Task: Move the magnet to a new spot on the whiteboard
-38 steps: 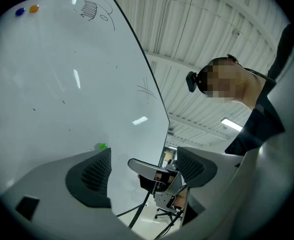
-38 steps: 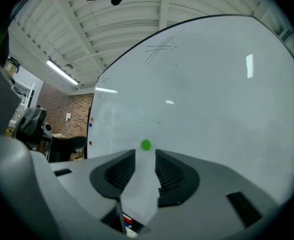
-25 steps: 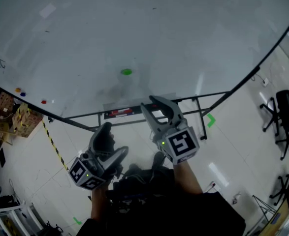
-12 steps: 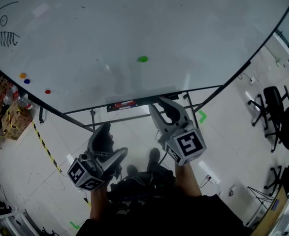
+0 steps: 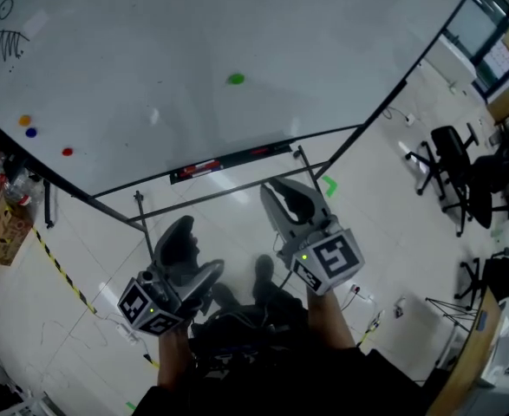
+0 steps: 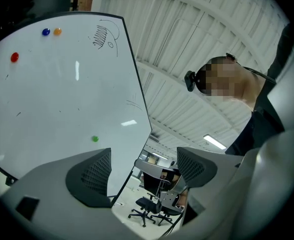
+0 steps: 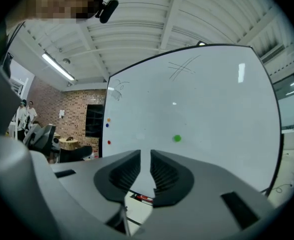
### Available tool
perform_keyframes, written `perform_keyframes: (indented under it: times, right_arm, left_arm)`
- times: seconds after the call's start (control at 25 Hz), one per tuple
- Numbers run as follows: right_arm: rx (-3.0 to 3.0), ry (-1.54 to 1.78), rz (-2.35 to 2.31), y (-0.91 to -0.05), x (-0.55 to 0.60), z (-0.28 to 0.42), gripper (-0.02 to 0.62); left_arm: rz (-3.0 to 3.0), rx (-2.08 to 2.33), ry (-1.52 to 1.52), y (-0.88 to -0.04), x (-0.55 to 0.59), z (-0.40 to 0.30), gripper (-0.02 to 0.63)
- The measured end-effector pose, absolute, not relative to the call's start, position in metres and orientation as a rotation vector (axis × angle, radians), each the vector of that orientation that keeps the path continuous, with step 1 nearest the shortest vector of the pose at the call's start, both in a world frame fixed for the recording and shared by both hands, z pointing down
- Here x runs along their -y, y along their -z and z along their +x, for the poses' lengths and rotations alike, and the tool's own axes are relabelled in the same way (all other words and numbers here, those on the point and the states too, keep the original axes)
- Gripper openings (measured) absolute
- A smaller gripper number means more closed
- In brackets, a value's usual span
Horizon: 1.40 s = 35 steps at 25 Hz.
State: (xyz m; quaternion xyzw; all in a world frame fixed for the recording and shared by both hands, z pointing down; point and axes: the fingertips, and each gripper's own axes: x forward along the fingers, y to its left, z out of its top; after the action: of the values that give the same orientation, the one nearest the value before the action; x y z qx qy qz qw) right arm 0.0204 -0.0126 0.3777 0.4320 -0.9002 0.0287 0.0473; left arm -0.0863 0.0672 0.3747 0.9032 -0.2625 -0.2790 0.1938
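R claw (image 7: pixel 145 156) closing, nothing btwn; L claw (image 6: pixel 143 156) wide open, empty.

Bright, even indoor light, glare streaks on the whiteboard (image 5: pixel 280 24), heavy fisheye distortion at edges.

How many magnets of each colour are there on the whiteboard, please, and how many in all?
Green magnet: 1
Orange magnet: 1
Blue magnet: 1
Red magnet: 1
Total: 4 magnets on the whiteboard
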Motion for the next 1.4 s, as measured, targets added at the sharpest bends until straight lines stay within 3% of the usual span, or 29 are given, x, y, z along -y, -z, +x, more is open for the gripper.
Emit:
perform_keyframes:
  times: [0.32,0.84,1.4]
  right_arm:
    - [2.865,-0.053,1.181,-0.355,0.007,0.02,0.064]
    - [2.943,-0.103,1.105,-0.354,0.013,0.083,0.026]
    - [2.96,-0.109,1.01,-0.36,0.003,0.079,0.02]
  left_arm:
    - [2.57,0.83,0.805,-0.358,-0.072,-0.077,0.407]
    - [2.579,0.858,0.752,-0.348,-0.064,-0.005,0.405]
    - [2.565,0.888,0.723,-0.349,-0.065,0.005,0.406]
